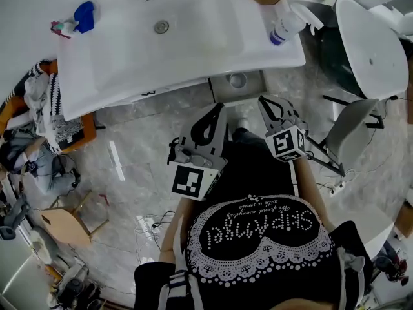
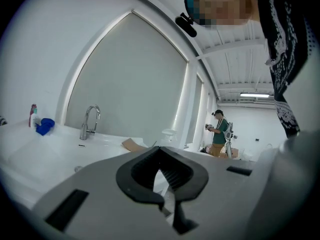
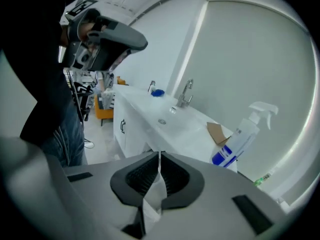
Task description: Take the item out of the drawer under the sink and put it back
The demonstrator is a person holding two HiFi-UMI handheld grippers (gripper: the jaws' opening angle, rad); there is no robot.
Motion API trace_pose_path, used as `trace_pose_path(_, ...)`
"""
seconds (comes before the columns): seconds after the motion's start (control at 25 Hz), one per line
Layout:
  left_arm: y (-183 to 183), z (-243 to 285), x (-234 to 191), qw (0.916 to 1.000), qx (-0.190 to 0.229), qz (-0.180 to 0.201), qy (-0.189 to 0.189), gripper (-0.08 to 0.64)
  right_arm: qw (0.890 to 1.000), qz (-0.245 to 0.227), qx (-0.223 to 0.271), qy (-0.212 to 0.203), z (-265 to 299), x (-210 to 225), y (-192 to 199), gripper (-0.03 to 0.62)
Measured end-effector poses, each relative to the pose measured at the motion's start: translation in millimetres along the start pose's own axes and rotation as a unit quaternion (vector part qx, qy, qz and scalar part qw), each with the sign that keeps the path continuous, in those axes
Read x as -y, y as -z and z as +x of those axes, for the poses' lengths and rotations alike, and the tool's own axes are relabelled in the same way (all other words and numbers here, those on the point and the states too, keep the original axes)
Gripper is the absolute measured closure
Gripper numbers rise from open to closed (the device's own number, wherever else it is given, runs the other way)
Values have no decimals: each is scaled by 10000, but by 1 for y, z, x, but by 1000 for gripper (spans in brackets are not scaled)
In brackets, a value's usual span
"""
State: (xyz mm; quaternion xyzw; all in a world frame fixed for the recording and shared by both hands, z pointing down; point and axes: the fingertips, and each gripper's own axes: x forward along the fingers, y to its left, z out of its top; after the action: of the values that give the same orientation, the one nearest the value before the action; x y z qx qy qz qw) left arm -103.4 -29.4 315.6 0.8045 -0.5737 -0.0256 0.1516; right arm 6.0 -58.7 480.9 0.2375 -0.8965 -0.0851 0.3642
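a small round item (image 1: 237,81) seems to sit in what looks like the grey drawer (image 1: 222,94), pulled out from under the near edge of the white sink counter (image 1: 129,76). i judge it not yet lifted. the left gripper (image 1: 218,108) and right gripper (image 1: 266,102) hang just near of it, both claws pinched together on nothing, likely poised for the reach. the counter lip overhangs the drawer's far side. a grey chair (image 1: 348,131) crowds the right, with more room to the left.
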Motion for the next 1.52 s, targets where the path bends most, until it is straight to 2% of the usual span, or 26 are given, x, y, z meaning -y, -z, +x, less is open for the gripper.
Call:
trace_pose_path(0.16, -1, -10, -23, 9999, 15, 26, -170, 557, 9992, -65, -312, -227, 37, -14, 20, 572)
trace_pose_path(0.32, 4, -20, -39, 9996, -143, 143, -208, 557, 9965, -160, -679, -466, 66, -27, 40, 571)
trace_pose_path(0.6, 0, -23, -54, 9991, -119, 67, -411, 557, 9878, -498, -1120, -956, 107, -45, 67, 541)
trace_pose_path(0.88, 3, -24, -65, 9978, -226, -127, -602, 557, 9711, -970, -1635, -1443, 146, -57, 95, 534)
trace_pose_path(1.2, 15, -25, -81, 9945, -553, -335, -827, 557, 9529, -1101, -2134, -1855, 181, -70, 130, 525)
trace_pose_path(1.52, 29, -34, -101, 9880, -878, -429, -1198, 555, 9431, -1103, -2343, -2083, 201, -82, 150, 525)
